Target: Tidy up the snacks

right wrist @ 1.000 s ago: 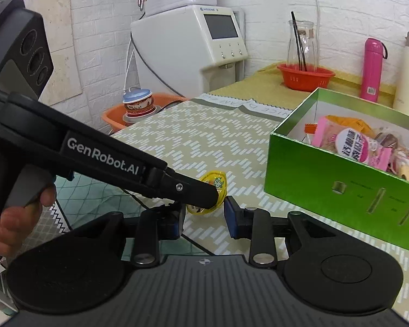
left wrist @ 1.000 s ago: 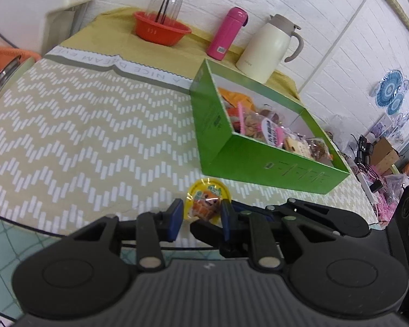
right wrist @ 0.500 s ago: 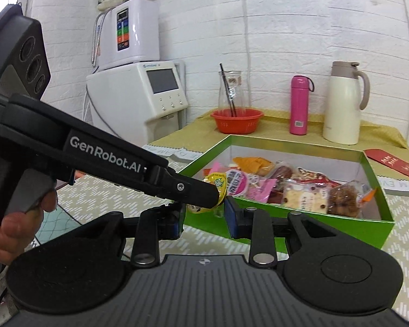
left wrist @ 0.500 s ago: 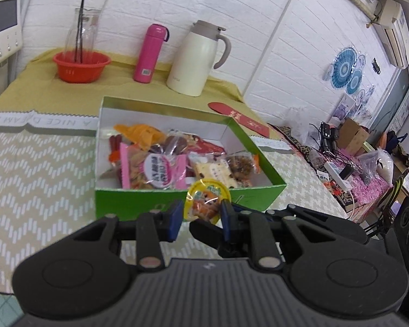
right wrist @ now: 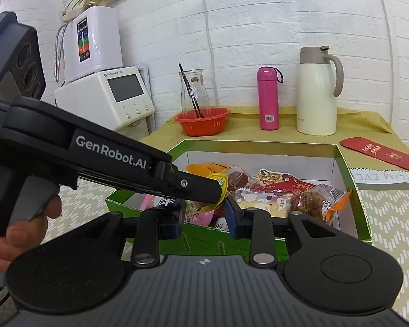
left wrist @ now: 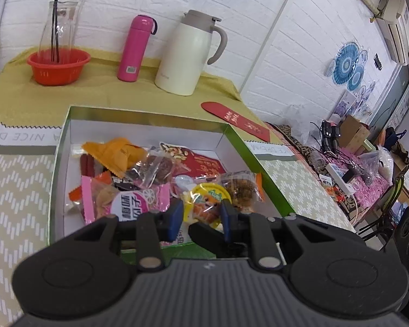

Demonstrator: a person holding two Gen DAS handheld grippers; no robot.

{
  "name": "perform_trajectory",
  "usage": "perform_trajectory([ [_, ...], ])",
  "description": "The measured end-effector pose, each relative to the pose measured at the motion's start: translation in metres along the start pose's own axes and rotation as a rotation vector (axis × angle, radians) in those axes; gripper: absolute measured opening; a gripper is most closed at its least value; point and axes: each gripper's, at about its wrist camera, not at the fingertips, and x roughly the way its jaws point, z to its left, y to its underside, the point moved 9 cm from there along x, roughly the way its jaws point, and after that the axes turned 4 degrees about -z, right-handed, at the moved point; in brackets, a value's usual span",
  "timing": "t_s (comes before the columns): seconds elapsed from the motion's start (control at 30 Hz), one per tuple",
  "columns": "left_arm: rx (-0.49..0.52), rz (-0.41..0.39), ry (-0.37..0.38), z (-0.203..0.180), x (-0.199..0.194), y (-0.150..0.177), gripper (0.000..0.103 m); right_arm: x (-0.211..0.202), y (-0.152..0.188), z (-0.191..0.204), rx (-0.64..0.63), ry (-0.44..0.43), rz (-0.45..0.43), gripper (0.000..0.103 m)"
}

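My left gripper (left wrist: 201,215) is shut on a small yellow-lidded jelly cup (left wrist: 207,201) and holds it over the near part of the green snack box (left wrist: 150,114). The box is white inside and holds several wrapped snacks, among them a pink packet (left wrist: 139,201) and an orange packet (left wrist: 114,155). In the right wrist view the left gripper's finger (right wrist: 193,188) reaches across with the jelly cup (right wrist: 218,185) at its tip, above the box (right wrist: 259,144). My right gripper (right wrist: 204,212) is open and empty, just in front of the box's near wall.
Behind the box stand a red basket with a glass carafe (left wrist: 58,65), a pink bottle (left wrist: 135,49) and a white thermos jug (left wrist: 188,54). A red envelope (left wrist: 234,120) lies to the right. A white water dispenser (right wrist: 106,100) stands at the left.
Both grippers have moved closer to the green box. The jelly cup, held over the table edge a second ago, is now above the snacks inside the box.
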Motion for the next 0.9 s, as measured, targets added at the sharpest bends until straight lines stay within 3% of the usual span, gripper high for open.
perform_trajectory([
  [0.07,-0.002,-0.003,-0.009,0.004,0.004,-0.002,0.025,0.006,0.0,-0.005,0.0,0.006,-0.014,0.062],
  [0.1,-0.008,-0.014,-0.016,0.005,0.003,-0.003,0.051,0.008,0.001,-0.007,-0.004,0.015,-0.02,0.069],
  [0.13,-0.013,-0.034,-0.022,0.007,0.001,-0.004,0.06,0.01,0.002,-0.008,-0.01,0.019,-0.017,0.074],
  [0.2,-0.019,-0.095,-0.039,0.01,-0.007,-0.007,0.066,0.008,0.005,-0.011,-0.018,0.027,-0.021,0.102],
  [0.27,-0.013,-0.117,-0.045,0.011,-0.012,-0.008,0.07,0.004,0.007,-0.013,-0.027,0.039,-0.039,0.103],
  [0.43,0.005,-0.139,-0.154,0.014,-0.019,-0.006,0.077,0.002,0.009,-0.015,-0.028,0.059,-0.036,0.103],
  [0.5,0.025,-0.149,-0.201,0.016,-0.022,-0.004,0.089,0.004,0.01,-0.015,-0.026,0.063,-0.023,0.103],
  [0.67,0.055,-0.19,-0.263,0.016,-0.039,-0.003,0.089,-0.005,0.006,-0.01,-0.041,0.074,-0.016,0.103],
  [0.9,0.1,-0.253,-0.33,-0.003,-0.092,0.006,0.089,-0.047,-0.007,-0.005,-0.088,0.148,-0.001,0.103],
])
